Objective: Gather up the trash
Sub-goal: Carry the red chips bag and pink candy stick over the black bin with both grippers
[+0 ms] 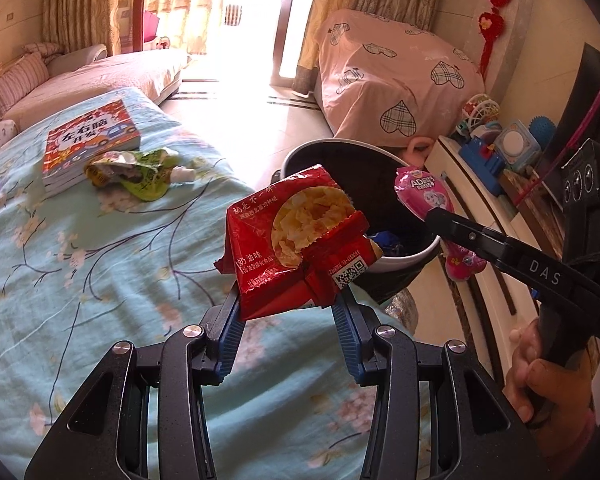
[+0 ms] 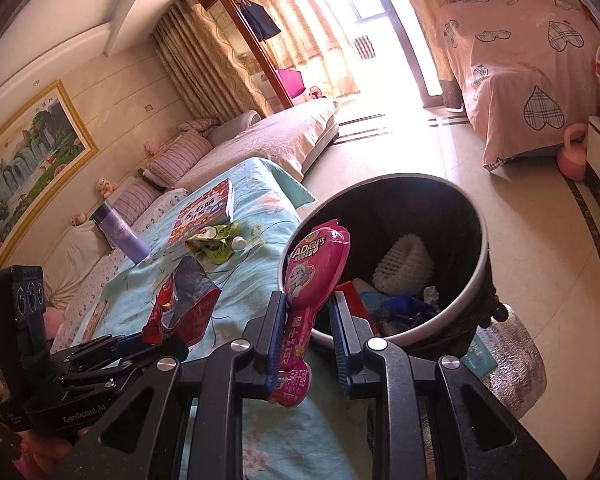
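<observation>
My left gripper [image 1: 290, 308] is shut on a red snack wrapper [image 1: 296, 240], held over the table edge next to the black trash bin [image 1: 320, 150]. My right gripper [image 2: 306, 308] holds a pink candy wrapper [image 2: 312, 268] against its left finger, at the bin's near rim [image 2: 476, 284]; the jaws stand wider than the wrapper. The pink wrapper also shows in the left wrist view [image 1: 420, 192], over the bin. A crumpled green wrapper [image 1: 140, 172] lies on the light-blue tablecloth [image 1: 80, 280] by a book; it also shows in the right wrist view [image 2: 216, 246].
A red children's book [image 1: 90, 140] lies on the cloth. A purple bottle [image 2: 120, 234] stands at the table's far side. The bin holds white foam netting [image 2: 404, 266] and other scraps. A sofa [image 2: 268, 136], a pink-covered object [image 1: 392, 76] and a toy shelf [image 1: 496, 148] surround the table.
</observation>
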Action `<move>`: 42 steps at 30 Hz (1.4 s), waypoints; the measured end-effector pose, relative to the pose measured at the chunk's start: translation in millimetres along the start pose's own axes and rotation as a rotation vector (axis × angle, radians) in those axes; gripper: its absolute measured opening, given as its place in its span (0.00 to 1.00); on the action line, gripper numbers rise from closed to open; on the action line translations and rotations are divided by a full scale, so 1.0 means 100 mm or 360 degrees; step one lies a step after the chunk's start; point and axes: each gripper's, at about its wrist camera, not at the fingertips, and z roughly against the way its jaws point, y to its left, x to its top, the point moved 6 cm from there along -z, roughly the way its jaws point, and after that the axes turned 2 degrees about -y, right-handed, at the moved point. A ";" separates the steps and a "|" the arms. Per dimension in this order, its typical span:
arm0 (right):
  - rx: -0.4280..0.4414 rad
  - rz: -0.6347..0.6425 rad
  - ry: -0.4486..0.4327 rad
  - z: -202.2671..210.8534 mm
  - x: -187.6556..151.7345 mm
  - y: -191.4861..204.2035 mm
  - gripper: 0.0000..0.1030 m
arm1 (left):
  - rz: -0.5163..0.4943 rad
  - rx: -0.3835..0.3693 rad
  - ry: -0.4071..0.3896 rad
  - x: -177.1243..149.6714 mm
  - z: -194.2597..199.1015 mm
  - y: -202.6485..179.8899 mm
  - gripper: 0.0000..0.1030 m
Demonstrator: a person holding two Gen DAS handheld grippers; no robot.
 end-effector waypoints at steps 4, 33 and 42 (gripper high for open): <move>-0.0010 -0.0004 -0.0015 0.03 0.04 -0.09 0.22 | -0.0037 0.0000 0.0003 0.05 -0.05 -0.10 0.40; -0.0066 -0.0029 -0.0027 -0.05 0.25 -0.40 0.21 | -0.0161 -0.0016 0.0041 0.37 -0.46 -0.49 0.40; -0.0079 -0.0008 -0.0021 -0.10 0.31 -0.40 0.21 | -0.0161 -0.0019 0.0050 0.42 -0.55 -0.51 0.40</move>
